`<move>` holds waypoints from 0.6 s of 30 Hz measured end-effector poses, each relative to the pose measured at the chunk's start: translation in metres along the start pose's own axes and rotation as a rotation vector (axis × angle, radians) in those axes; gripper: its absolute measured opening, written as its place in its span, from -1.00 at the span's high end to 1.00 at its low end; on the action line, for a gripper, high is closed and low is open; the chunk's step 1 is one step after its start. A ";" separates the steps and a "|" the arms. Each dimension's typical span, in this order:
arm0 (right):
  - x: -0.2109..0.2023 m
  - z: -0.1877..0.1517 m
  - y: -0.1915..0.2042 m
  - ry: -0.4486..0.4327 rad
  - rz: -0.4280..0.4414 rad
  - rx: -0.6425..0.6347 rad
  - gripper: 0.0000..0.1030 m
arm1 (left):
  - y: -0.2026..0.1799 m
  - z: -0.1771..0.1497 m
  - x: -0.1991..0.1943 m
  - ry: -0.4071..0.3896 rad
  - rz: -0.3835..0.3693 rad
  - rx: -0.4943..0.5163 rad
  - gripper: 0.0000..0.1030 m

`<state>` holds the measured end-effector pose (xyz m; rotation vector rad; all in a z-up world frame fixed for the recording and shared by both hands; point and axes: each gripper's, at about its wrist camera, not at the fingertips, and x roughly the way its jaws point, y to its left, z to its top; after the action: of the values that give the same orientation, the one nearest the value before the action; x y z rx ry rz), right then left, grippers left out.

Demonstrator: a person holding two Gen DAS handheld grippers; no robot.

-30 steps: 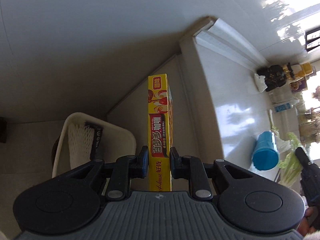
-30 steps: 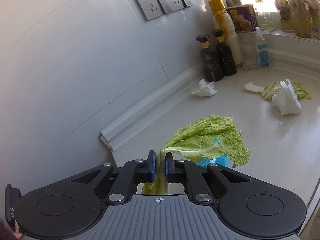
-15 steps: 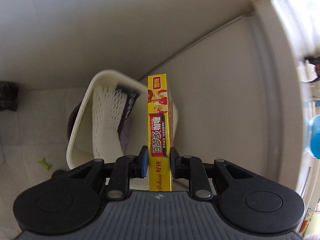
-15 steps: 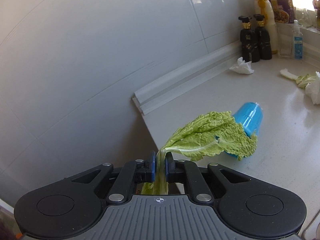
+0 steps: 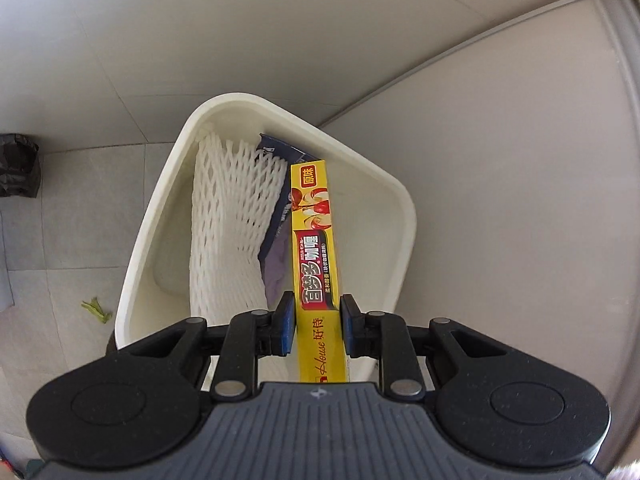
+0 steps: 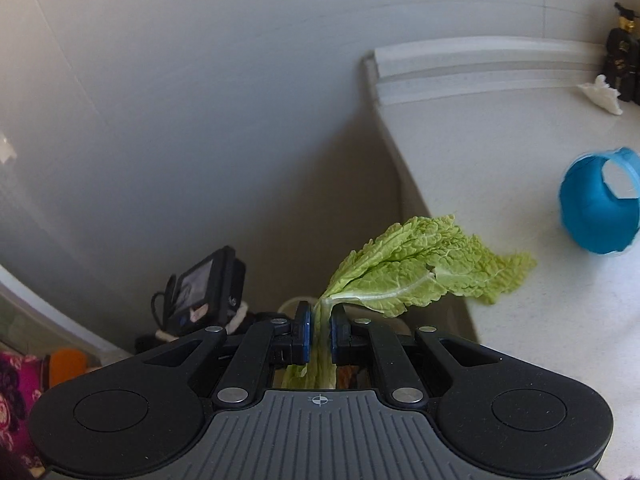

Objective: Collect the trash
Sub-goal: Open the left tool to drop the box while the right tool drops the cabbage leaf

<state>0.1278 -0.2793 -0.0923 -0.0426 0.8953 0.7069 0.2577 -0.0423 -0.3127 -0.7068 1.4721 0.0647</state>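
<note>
The left hand-held gripper clamps a yellow box upright over the cream bin, which holds white foam netting and what looks like a dark wrapper. The right hand-held gripper pinches a cabbage leaf by its stem at the worktop edge, near a toppled blue cup.

Both views are evenly lit by soft daylight, with no harsh glare. In the right wrist view the blue cup at the right edge is smeared by motion blur, and the wall at upper left lies in grey shade. Fisheye distortion bends straight lines near the edges, and dark corners frame both views.
</note>
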 end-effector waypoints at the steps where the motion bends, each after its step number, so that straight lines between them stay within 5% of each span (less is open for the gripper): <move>1: 0.009 -0.002 0.002 0.023 0.007 -0.012 0.83 | 0.000 0.001 0.003 0.000 0.004 0.003 0.60; 7: 0.054 -0.013 0.000 0.156 0.023 -0.027 0.83 | -0.001 0.002 0.015 -0.002 0.015 0.023 0.57; 18: 0.108 -0.027 -0.002 0.263 0.048 -0.045 0.88 | 0.004 0.002 0.006 -0.063 0.030 0.056 0.14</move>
<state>0.1552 -0.2309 -0.1890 -0.1572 1.1345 0.7770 0.2582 -0.0409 -0.3199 -0.6320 1.4192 0.0678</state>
